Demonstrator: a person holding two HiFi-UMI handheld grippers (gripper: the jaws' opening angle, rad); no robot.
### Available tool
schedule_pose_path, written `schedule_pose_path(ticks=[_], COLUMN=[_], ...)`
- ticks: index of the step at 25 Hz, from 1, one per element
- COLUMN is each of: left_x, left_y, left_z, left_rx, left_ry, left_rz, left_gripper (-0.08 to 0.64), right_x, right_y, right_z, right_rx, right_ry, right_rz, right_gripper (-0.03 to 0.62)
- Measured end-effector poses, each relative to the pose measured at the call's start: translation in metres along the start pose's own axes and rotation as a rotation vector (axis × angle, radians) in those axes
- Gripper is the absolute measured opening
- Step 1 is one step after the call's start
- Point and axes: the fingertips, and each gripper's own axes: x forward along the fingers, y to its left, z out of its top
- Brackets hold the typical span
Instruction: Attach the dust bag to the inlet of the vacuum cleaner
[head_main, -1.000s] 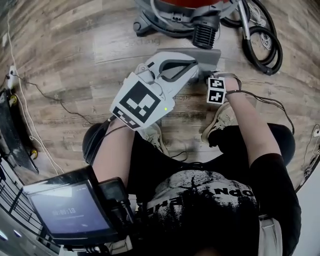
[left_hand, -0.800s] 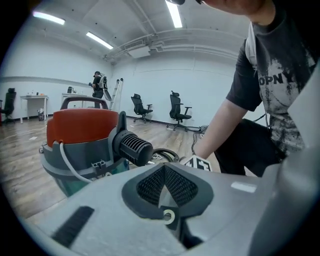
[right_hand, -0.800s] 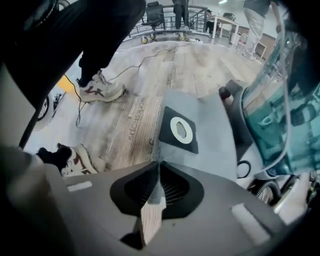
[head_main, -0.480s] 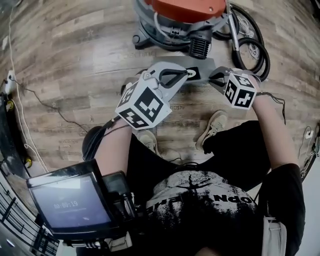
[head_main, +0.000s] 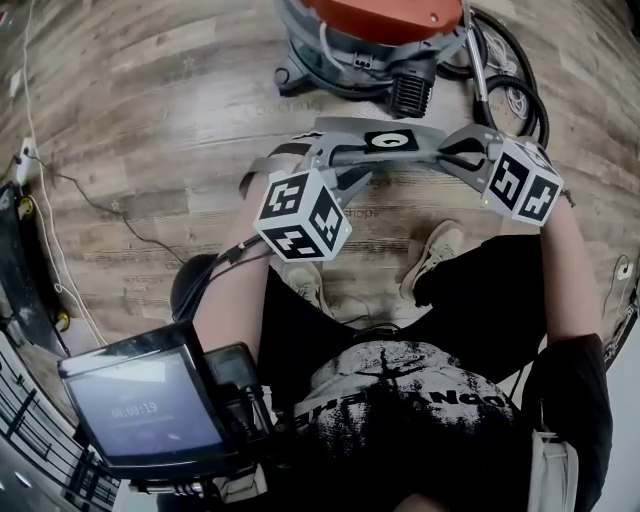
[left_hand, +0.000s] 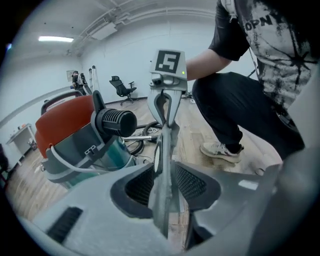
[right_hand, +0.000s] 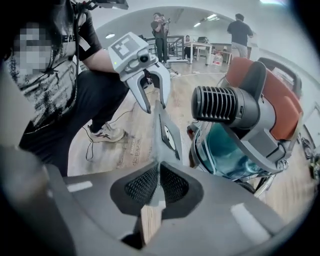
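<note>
The grey dust bag (head_main: 380, 142) hangs flat over the wooden floor, just in front of the red and grey vacuum cleaner (head_main: 370, 30). My left gripper (head_main: 322, 152) is at the bag's left end. Its jaws are opening, and the bag's edge (left_hand: 162, 160) stands between the pads with gaps on both sides. My right gripper (head_main: 447, 150) is shut on the bag's right end (right_hand: 162, 130). The vacuum's black ribbed port (right_hand: 220, 104) points toward the bag, a short way off. The bag's collar with its round hole (right_hand: 169, 137) faces the vacuum.
A black hose and metal wand (head_main: 510, 90) lie coiled to the right of the vacuum. Thin cables (head_main: 100, 200) run over the floor on the left. The person's shoes (head_main: 435, 255) stand below the bag. Other people (right_hand: 240, 30) are far off in the room.
The right gripper has risen from near the floor with the bag's end, so the bag now lies level between the grippers. The left gripper has sunk, rolled and opened its jaws.
</note>
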Motion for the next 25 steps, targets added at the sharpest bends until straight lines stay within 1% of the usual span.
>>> schedule_pose_path(ticks=[3,5,9,14,21,25], left_x=[0.006,0.007,0.008,0.009,0.007,0.001], left_y=[-0.004,-0.005,-0.003,0.010,0.012,0.021], left_z=[-0.008,-0.010,-0.009,-0.003,-0.005,-0.003], left_rx=[0.041,0.050,0.046,0.047,0.026,-0.009], left_ry=[0.041,0.047,0.054,0.043,0.045,0.051], left_rz=[-0.011,-0.009,-0.001,0.012,0.037,0.052], left_gripper=[0.141,0.136,0.070,0.040,0.031,0.031], right_x=[-0.005,-0.007,-0.011,-0.019,-0.016,-0.018], right_y=[0.006,0.010,0.015,0.006,0.003,-0.009], right_z=[0.011,0.016,0.020,0.023,0.024,0.029], right_rx=[0.006,0.001,-0.004,0.002,-0.015,-0.028], right_ry=[-0.036,-0.057,-0.085,-0.101,-0.104,-0.097], right_rz=[0.014,0.020,0.044,0.051,0.022,-0.031], right_gripper=[0.023,0.023,0.022,0.023,0.023,0.026])
